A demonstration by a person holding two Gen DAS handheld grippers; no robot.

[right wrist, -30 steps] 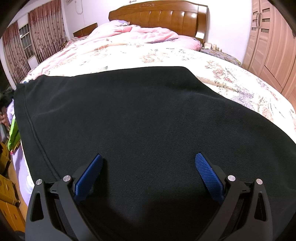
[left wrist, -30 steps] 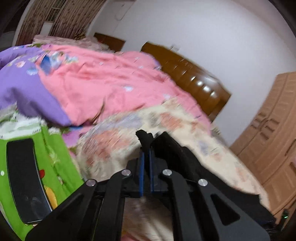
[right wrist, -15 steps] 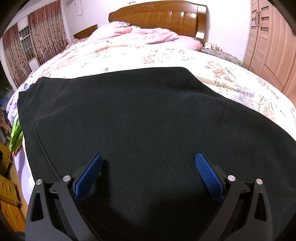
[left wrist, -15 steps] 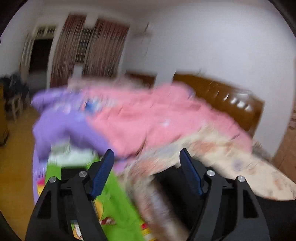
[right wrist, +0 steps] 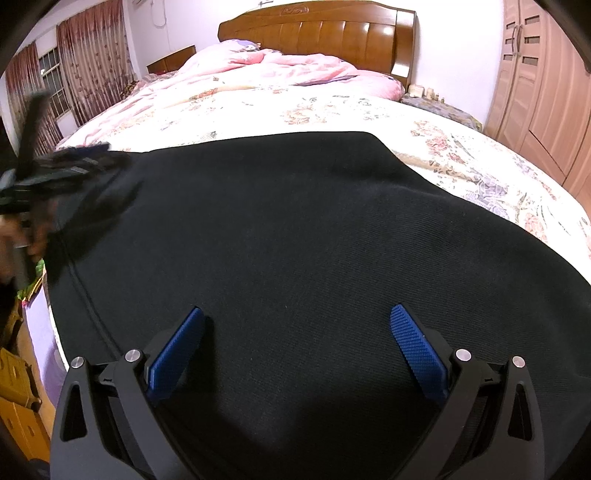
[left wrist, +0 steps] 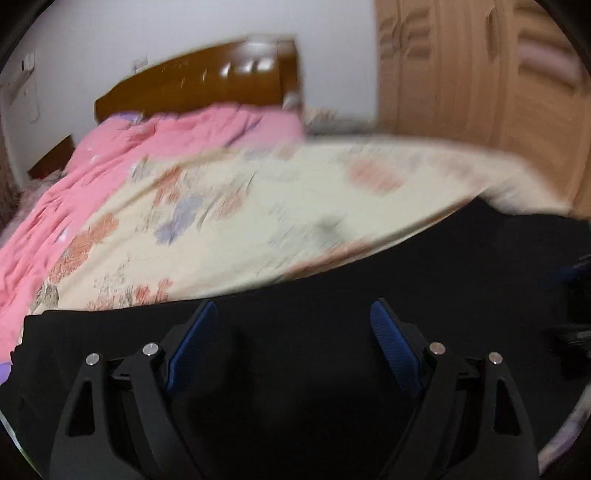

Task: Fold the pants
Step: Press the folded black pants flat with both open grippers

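Observation:
The black pants (right wrist: 280,236) lie spread flat across the near part of the bed, filling most of the right wrist view. They also show in the left wrist view (left wrist: 332,332), which is blurred. My right gripper (right wrist: 297,325) is open and empty, just above the near part of the pants. My left gripper (left wrist: 291,319) is open and empty, over the pants near their left edge. It also shows blurred at the left of the right wrist view (right wrist: 66,166), above the pants' far left corner.
The bed has a floral sheet (right wrist: 480,162) and a crumpled pink quilt (right wrist: 266,66) by the wooden headboard (right wrist: 317,26). A wooden wardrobe (right wrist: 543,81) stands at the right. Curtains and a window (right wrist: 66,74) are at the left.
My left gripper has let go of the pants' edge, opened, and swung right to face the bed over the pants. The right gripper has stayed open in place.

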